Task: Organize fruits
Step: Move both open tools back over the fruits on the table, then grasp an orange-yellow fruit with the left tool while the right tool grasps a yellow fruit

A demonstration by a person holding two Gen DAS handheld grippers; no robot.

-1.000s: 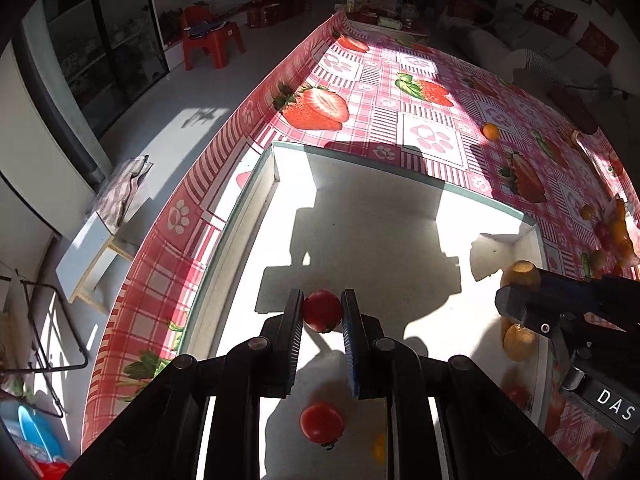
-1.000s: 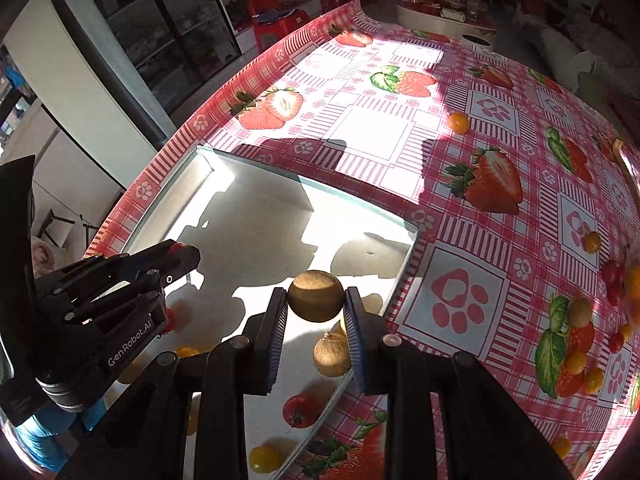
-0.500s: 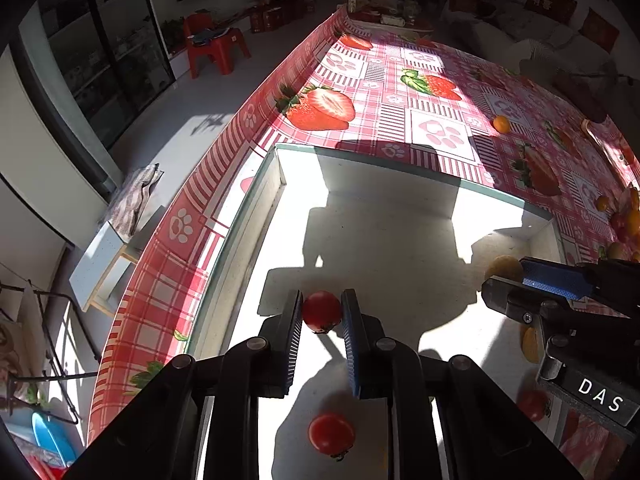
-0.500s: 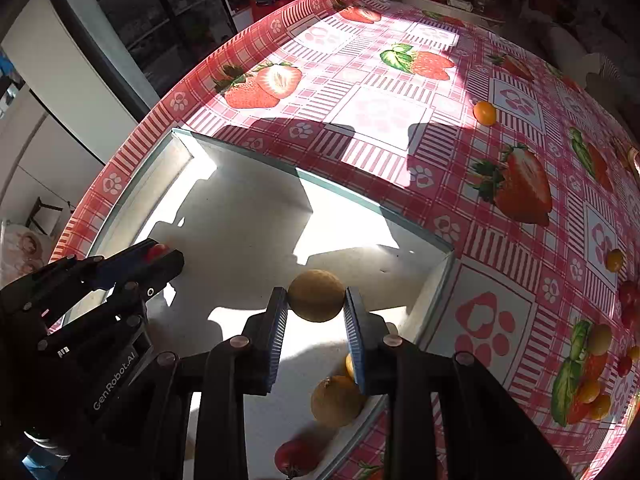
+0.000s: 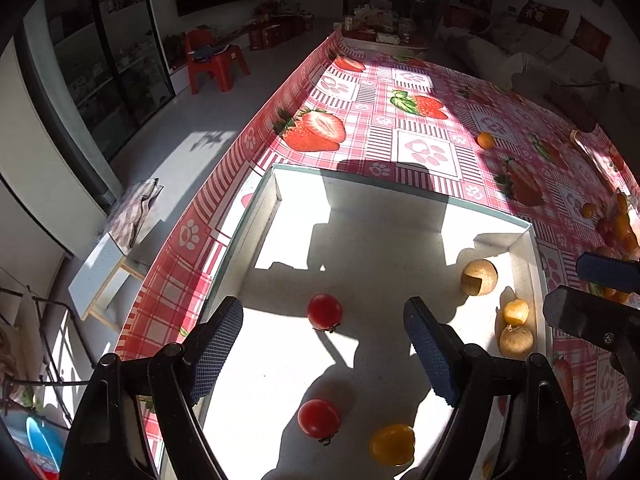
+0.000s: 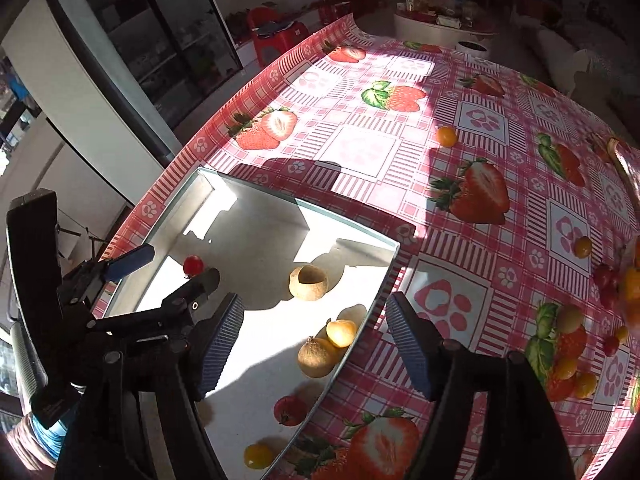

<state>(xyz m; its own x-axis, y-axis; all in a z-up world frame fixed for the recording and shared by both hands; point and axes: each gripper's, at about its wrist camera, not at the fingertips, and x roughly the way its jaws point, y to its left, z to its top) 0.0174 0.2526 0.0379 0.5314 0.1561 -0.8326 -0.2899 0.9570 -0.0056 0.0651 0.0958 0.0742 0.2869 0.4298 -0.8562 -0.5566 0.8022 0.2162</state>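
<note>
Jaws just sprung apart on the left gripper, its tomato loose on the tray floor with five other fruits, and from the right wrist that gripper gapes too, brown fruit dropped inside, while plenty of strays wait on the cloth.

Tabletop w/ red-pink check cloth, strawberry & paw prints, half sun, half shade. Red plastic chair on the pale floor beyond the far-left corner; same chair in right view. Dark glass doors along left wall. Low white stand beside tabletop's left edge, crumpled cloth on it. Sofa w/ red cushions far right, dim. Blue item bottom left, unclear.
</note>
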